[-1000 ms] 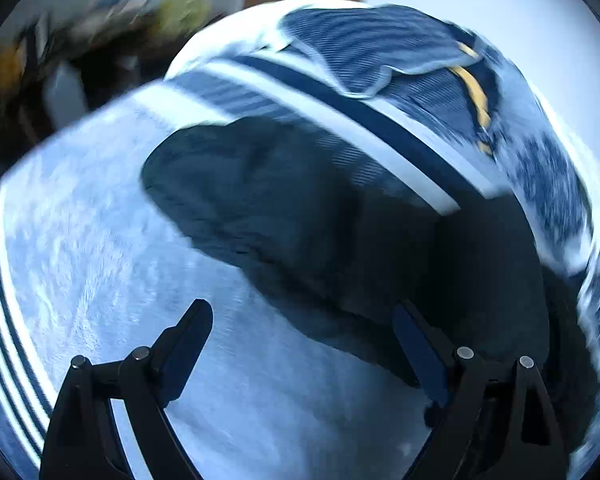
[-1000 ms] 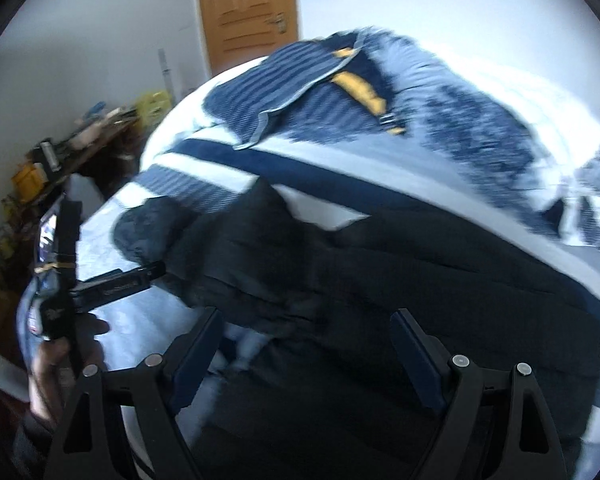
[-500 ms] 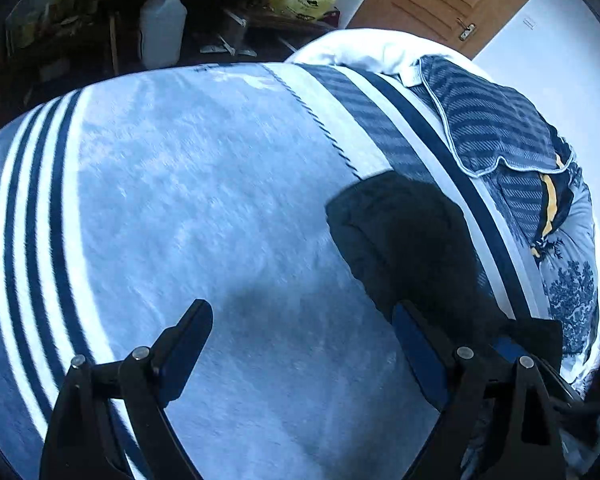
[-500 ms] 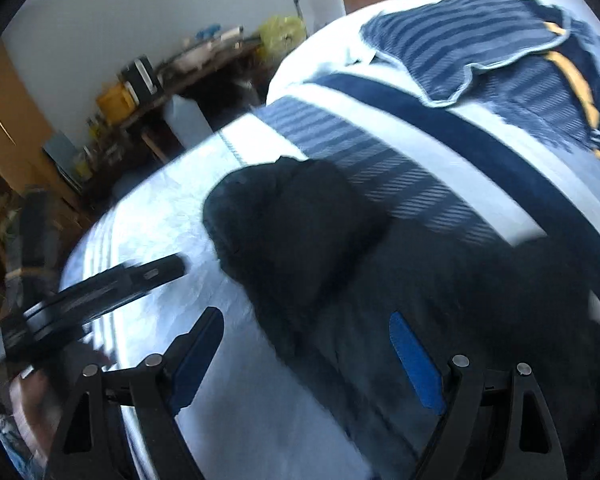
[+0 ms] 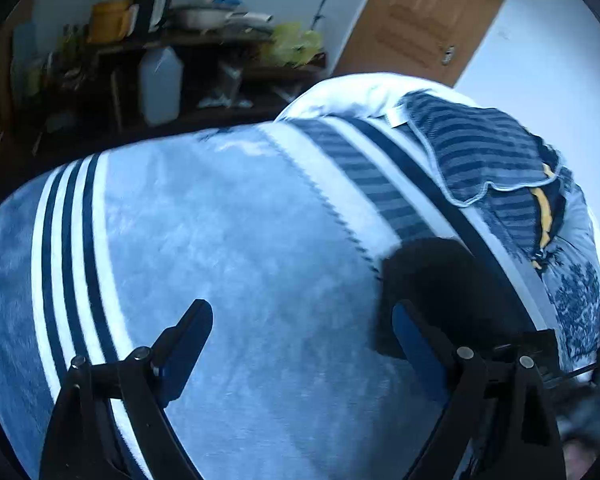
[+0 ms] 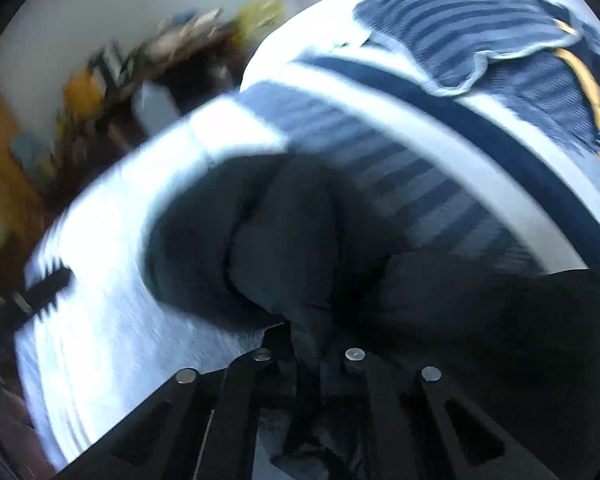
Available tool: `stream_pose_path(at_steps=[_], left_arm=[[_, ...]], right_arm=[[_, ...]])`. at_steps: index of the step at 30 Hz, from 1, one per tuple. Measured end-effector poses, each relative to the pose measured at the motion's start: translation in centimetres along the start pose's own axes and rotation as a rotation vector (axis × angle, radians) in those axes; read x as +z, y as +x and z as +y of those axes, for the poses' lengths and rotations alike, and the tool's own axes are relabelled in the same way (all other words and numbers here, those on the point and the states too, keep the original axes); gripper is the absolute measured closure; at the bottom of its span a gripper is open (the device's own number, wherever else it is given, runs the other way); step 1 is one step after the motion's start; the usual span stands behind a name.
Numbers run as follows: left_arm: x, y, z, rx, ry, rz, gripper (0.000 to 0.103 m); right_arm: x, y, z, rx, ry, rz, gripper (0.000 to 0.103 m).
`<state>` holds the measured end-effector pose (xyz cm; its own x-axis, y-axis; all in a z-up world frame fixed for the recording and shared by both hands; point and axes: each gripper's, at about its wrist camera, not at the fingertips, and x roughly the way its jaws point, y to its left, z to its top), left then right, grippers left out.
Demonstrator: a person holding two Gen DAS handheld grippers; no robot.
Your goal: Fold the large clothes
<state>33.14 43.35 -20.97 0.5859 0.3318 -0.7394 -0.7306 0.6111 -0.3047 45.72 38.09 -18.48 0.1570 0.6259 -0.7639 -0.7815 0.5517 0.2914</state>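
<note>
A large dark garment lies on a blue and white striped blanket that covers a bed. My right gripper is shut on a fold of the dark garment near its rounded end. In the left wrist view the garment lies at the right, just past the right finger. My left gripper is open and empty above the bare blanket. Its finger also shows at the left edge of the right wrist view.
A folded striped quilt with a yellow band lies at the far end of the bed. A cluttered dark shelf with a white jug stands beyond the bed's left side. A wooden door is at the back.
My right gripper has closed on the dark garment; it was open half a second ago. My left gripper has swung further left, so the garment sits more to its right.
</note>
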Motion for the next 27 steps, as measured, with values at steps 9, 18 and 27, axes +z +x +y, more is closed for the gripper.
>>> stream_pose_path(at_steps=[9, 18, 27], left_arm=[[-2.8, -6.6, -10.3, -0.124, 0.26, -0.14, 0.011], [-17.1, -12.2, -23.9, -0.521, 0.566, 0.154, 0.011], [-24.4, -10.3, -30.1, -0.503, 0.731, 0.277, 0.011]], right_arm=[[-3.1, -20.9, -11.6, 0.131, 0.4, -0.348, 0.097], [-22.7, -35.6, -24.3, 0.016, 0.734, -0.581, 0.096], [-34.9, -32.7, -31.9, -0.069, 0.905, -0.392, 0.034]])
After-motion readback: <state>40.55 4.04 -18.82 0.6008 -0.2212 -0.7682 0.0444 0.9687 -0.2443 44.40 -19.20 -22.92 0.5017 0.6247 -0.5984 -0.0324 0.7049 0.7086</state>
